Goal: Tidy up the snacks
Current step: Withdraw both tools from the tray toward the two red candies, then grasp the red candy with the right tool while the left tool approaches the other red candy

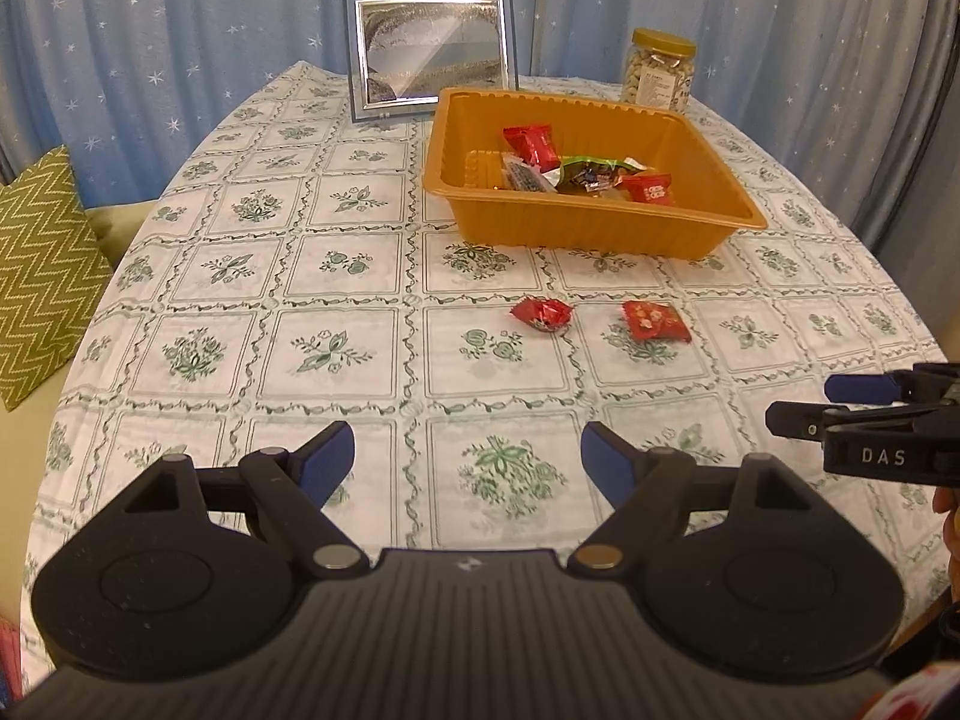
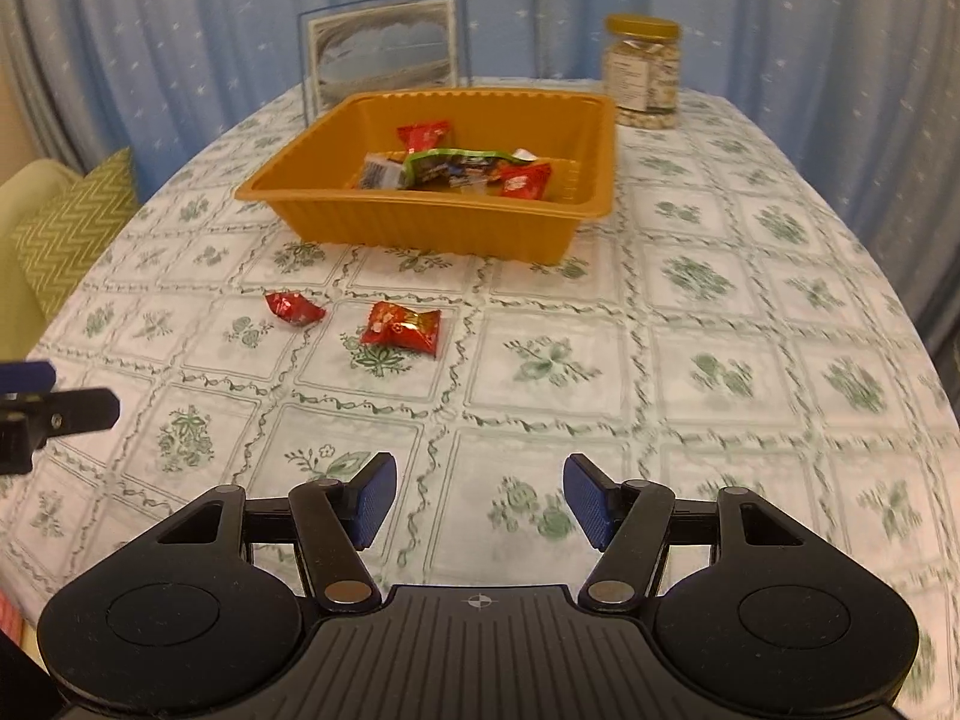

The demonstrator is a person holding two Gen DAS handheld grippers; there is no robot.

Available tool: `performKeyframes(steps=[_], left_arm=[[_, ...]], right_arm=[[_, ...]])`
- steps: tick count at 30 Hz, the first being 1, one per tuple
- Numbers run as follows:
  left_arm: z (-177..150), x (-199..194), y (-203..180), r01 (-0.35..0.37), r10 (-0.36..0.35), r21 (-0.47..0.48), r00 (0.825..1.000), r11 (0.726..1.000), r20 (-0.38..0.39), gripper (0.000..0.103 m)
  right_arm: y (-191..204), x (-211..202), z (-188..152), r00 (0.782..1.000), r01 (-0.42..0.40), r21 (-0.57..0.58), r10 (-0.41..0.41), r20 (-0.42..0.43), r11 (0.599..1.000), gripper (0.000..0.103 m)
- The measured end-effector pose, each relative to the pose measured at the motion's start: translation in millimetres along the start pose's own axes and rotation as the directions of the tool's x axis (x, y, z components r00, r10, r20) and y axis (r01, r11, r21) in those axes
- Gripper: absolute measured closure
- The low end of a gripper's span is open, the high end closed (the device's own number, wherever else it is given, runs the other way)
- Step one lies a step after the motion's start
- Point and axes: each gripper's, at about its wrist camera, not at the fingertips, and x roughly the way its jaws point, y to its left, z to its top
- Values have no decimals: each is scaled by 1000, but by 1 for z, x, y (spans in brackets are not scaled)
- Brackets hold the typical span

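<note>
An orange tray stands on the table and holds several wrapped snacks, red ones and a green one. Two red wrapped snacks lie on the cloth in front of it: a twisted one and a square one. My left gripper is open and empty, above the cloth short of both. My right gripper is open and empty too; its fingers show at the right edge of the left wrist view.
A framed picture and a jar of nuts with a gold lid stand behind the tray. A green zigzag cushion lies off the table's left edge. Blue starred curtains hang behind.
</note>
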Motion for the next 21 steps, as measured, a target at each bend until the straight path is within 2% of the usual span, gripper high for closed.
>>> performKeyframes(steps=[9,17,21], left_arm=[[17,29,6,-2,2,34,1000,999,1,22],[25,40,9,14,-14,24,1000,1000,10,22],[27,43,10,16,-16,19,1000,1000,9,22]], right_arm=[[4,38,26,998,-59,-165,62,8,985,41],[7,64,43,997,-75,-303,80,4,950,41],[7,77,49,997,-70,-334,74,-1,940,41]])
